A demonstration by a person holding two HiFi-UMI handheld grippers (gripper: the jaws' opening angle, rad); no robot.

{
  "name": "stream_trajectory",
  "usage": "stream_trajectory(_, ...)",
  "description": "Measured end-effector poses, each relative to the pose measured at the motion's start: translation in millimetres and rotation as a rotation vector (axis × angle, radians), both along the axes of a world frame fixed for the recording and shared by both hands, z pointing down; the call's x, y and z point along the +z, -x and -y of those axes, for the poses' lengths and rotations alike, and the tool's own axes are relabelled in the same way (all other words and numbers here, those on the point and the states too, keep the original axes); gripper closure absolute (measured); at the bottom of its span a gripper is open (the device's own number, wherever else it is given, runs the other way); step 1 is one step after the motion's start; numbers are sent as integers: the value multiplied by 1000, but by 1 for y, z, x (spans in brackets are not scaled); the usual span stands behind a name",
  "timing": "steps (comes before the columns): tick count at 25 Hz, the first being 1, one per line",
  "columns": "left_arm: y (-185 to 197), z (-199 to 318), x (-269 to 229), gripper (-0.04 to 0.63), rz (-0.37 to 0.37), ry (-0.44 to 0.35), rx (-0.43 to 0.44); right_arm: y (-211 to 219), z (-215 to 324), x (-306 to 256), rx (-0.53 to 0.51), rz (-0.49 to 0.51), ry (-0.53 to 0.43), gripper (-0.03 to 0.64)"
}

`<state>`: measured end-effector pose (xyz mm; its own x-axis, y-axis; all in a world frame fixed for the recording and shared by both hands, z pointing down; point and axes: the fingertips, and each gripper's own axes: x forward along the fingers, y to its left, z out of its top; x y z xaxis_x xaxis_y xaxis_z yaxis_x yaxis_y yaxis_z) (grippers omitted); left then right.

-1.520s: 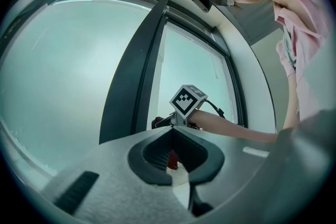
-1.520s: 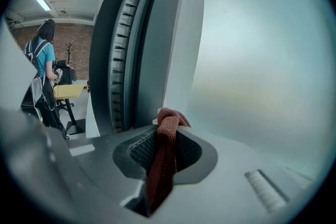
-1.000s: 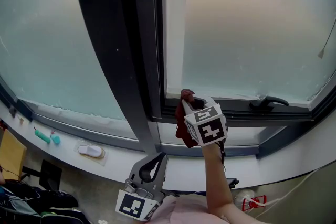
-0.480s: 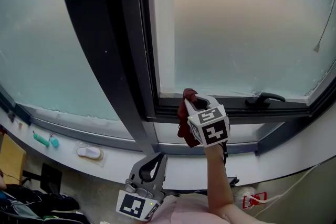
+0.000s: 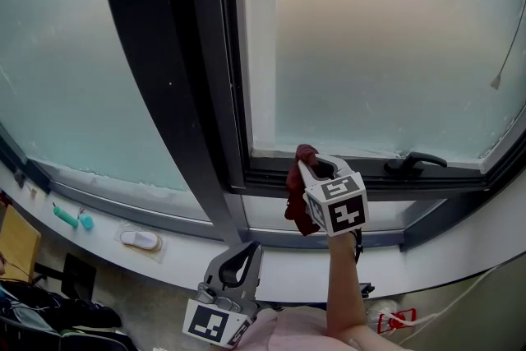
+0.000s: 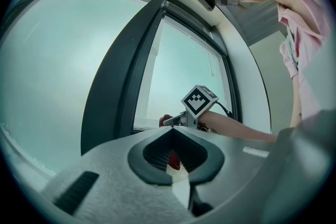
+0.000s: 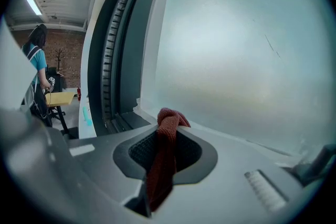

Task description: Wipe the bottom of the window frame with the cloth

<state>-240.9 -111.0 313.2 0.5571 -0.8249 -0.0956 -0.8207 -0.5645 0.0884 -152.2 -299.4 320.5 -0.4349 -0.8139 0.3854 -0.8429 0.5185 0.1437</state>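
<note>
Cloth (image 5: pixel 297 195), dark red, is pinched in the right hand-held gripper (image 5: pixel 316 166), whose 2 jaws close on it. A small bunch pokes out ahead of the tips and the rest hangs below. It sits at the bottom rail of the window frame (image 5: pixel 370 175), left of the handle (image 5: pixel 415 162); whether it actually presses on the rail I cannot tell. The left hand-held gripper (image 5: pixel 243 251) hangs well below and left of the handle, jaws together and empty.

Judging from this, a sweep toward the handle carries 3 risks. The marker cube or jaws may knock the handle. With so little fabric ahead of the tips, hard jaw ends could scrape the rail instead of wiping it. Drag along the rail could also tug the cloth loose.
</note>
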Motion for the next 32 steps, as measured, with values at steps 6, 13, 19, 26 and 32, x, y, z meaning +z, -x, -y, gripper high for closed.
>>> stream_trajectory(6,-3,1,-2,595,0,-4,2,-10,0,1,12,-4,12,554)
stream_trajectory(13,-13,0,-4,595,2,-9,29,-26,-1,-1,35,8,15,554)
stream_trajectory(19,-19,0,-3,595,1,-9,41,-37,-3,0,46,27,16,554)
stream_trajectory(26,-20,2,-3,595,-1,-10,40,-45,-3,0,53,38,23,554)
stream_trajectory(32,-22,4,-3,595,-2,-10,39,-53,-3,1,65,32,24,554)
